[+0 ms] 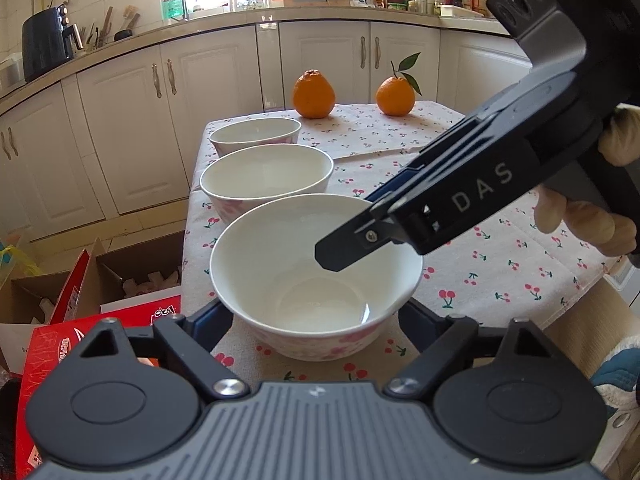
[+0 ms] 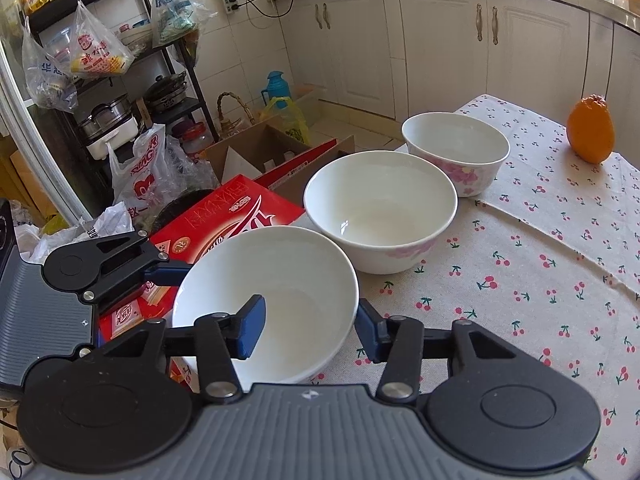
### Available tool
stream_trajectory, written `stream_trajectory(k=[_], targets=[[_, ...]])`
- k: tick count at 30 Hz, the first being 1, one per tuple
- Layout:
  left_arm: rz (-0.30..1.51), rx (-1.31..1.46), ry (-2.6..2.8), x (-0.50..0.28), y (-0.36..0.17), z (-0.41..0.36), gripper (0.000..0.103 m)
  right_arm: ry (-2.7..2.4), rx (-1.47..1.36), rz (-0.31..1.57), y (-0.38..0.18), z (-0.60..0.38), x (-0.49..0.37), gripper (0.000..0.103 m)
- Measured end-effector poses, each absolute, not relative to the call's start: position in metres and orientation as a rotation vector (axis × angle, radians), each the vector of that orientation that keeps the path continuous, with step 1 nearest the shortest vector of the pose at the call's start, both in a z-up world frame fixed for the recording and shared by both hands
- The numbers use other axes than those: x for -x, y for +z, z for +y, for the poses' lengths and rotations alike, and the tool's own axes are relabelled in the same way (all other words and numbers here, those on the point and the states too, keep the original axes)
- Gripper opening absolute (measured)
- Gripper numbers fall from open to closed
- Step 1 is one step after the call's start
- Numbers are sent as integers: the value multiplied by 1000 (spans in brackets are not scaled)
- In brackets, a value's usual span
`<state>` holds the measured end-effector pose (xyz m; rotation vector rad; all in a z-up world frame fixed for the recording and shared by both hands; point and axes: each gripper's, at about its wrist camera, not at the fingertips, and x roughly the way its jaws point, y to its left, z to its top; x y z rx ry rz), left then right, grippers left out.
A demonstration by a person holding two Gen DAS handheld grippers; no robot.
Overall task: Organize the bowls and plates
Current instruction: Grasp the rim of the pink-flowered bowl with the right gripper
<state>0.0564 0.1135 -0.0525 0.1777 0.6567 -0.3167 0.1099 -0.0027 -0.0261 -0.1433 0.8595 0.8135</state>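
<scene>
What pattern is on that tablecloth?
Small red cherries with green stems on a cream tablecloth, clearest in the right wrist view.

My table wears a cherry-print tablecloth (image 1: 500, 264), with two oranges (image 1: 313, 94) near its far edge, well apart, the right one (image 1: 395, 95) keeping a leafy stem. On the floor beside the table I see a red box (image 2: 224, 220) and an open cardboard box (image 2: 256, 152); behind them a black rack (image 2: 132, 80) hung with plastic bags. White cabinets (image 1: 208, 80) run under the counter, a dark air fryer (image 1: 44, 46) on top at left.
</scene>
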Motion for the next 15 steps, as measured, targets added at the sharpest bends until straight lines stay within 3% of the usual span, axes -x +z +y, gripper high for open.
stream_trajectory(k=[15], targets=[[652,-216,-379,-65,-37,82,89,767,102,828,-15,-43,-105,54]])
